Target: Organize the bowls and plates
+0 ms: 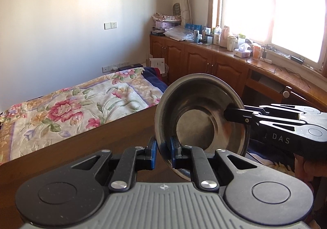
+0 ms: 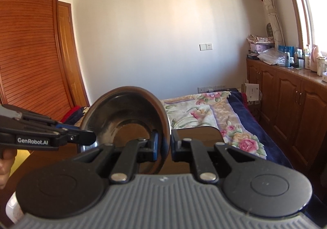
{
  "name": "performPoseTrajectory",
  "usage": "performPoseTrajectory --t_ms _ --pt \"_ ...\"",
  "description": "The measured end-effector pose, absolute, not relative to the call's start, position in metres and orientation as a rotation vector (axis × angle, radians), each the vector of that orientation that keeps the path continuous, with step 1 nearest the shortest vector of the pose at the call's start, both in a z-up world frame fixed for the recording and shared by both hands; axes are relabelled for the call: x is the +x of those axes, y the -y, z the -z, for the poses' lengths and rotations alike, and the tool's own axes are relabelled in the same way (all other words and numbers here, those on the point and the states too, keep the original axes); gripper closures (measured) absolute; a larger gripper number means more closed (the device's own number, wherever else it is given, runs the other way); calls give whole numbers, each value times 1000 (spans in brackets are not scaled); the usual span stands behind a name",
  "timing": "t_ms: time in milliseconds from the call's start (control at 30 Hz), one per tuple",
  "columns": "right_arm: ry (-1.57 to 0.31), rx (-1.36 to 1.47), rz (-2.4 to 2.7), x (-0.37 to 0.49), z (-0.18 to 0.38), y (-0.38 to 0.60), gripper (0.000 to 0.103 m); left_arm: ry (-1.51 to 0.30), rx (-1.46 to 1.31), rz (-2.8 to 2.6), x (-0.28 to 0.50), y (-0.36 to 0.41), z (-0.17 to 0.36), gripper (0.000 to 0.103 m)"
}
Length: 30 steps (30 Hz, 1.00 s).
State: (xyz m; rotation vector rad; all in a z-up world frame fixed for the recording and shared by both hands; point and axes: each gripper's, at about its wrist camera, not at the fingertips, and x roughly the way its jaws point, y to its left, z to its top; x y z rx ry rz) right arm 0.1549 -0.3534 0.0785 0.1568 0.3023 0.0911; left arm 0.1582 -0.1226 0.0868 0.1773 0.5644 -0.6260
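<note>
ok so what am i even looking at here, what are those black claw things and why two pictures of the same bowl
These are two hand-held grippers, each carried by a person, each with a camera looking along its fingers. One picture comes from the left gripper, the other from the right gripper, so each also sees the other from the side. Both are shut on the rim of one metal bowl, held tilted in the air above a brown wooden table. Behind are a bed with a flowered quilt and wooden cabinets under a window.

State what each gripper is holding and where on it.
Both hold one steel bowl by its rim: the left gripper at the near edge, the right gripper at another rim spot, jaws shut across the wall.
</note>
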Motion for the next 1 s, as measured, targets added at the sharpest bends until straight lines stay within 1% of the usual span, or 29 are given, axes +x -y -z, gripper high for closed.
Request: performPoseTrajectory --t_ms 667,1000 --pt "-336 150 -157 114 -57 333 89 -570 120 635 90 89 -52 88" --pt "-383 120 -192 107 -45 319 89 -613 60 617 80 73 -25 88"
